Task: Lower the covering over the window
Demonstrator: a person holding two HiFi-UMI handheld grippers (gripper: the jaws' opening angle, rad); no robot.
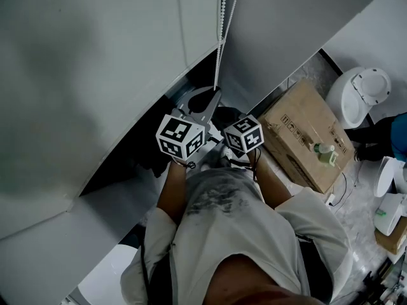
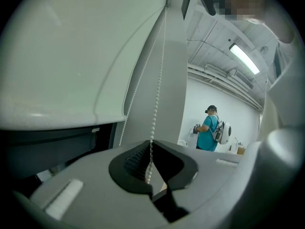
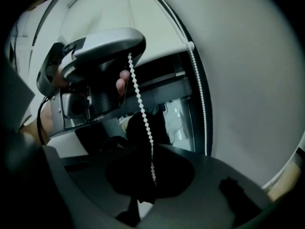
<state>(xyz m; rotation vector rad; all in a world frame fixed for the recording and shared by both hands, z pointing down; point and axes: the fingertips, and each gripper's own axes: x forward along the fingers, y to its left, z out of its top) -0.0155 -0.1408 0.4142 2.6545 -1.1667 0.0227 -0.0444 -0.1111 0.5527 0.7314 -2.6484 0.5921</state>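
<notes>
A pale roller blind point(image 1: 95, 68) covers the upper part of the window, and its white bead chain point(image 1: 220, 37) hangs down the blind's right edge. My left gripper point(image 1: 214, 94) is shut on one strand of the chain point(image 2: 151, 161), which runs taut up from its jaws. A second strand point(image 2: 127, 116) hangs free beside it. Just below, my right gripper point(image 3: 153, 178) is shut on the same strand point(image 3: 143, 109), which comes down to it from the left gripper point(image 3: 127, 55). In the head view only the right gripper's marker cube point(image 1: 243, 134) shows.
A dark window gap point(image 1: 137, 148) opens under the blind's bottom edge. A cardboard box point(image 1: 305, 135) and a white round appliance point(image 1: 359, 94) stand on the floor to the right. Far off, a person in a teal shirt point(image 2: 208, 133) stands by a white wall.
</notes>
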